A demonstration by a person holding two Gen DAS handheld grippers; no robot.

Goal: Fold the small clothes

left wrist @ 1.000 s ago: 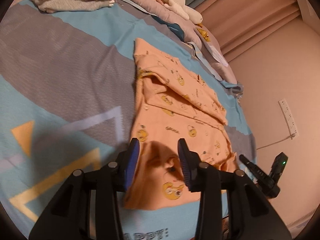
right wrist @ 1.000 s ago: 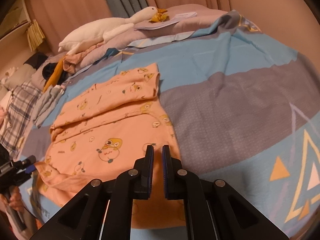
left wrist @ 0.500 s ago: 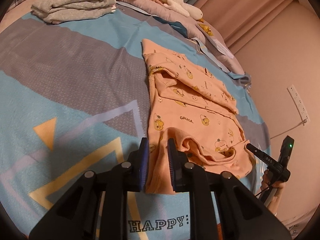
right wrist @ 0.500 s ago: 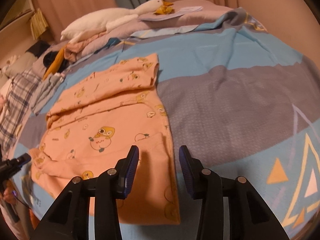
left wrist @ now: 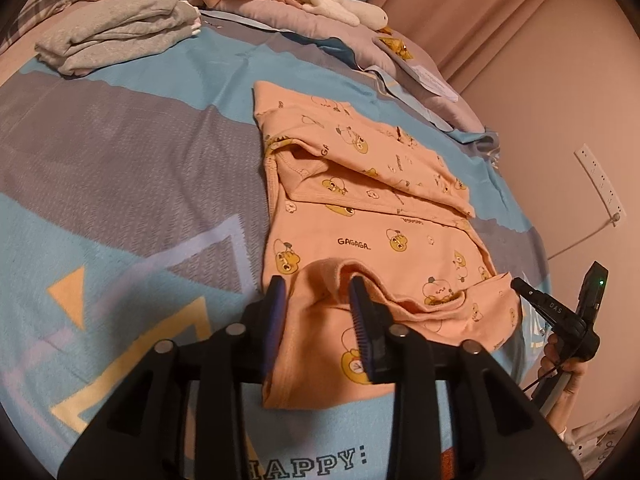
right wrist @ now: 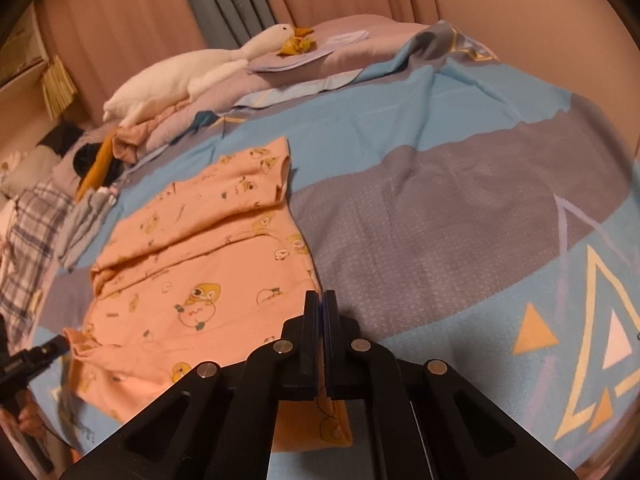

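Spread across the bed (left wrist: 132, 152) was a blue and grey cover with triangle shapes, and on it the orange shirt (left wrist: 360, 216) was laid flat, near the front edge. Pink curtains (right wrist: 132, 36) and a white goose toy (right wrist: 188, 76) were seen at the far side, and a grey folded pile (left wrist: 120, 32) was set well apart from the shirt.

One sleeve was seen folded over the chest, so the fold was judged as begun but far from finished. At the near hem a ridge of cloth was raised between the fingers of the left gripper (left wrist: 318, 308), whose jaws were held apart around it, not closed on it. The right gripper (right wrist: 323, 320) was held over the other near corner with its jaws pressed together; whether cloth was pinched between them could not be told, since the tips were seen just at the shirt's edge. The bottom-up fold and any final halving were judged to be left.

"GAGAGA" was read on the shirt in the left view, among yellow cartoon prints. "HAPPY:" was printed on the cover below the left gripper. "DAS" was marked on the right gripper's body in that same view.
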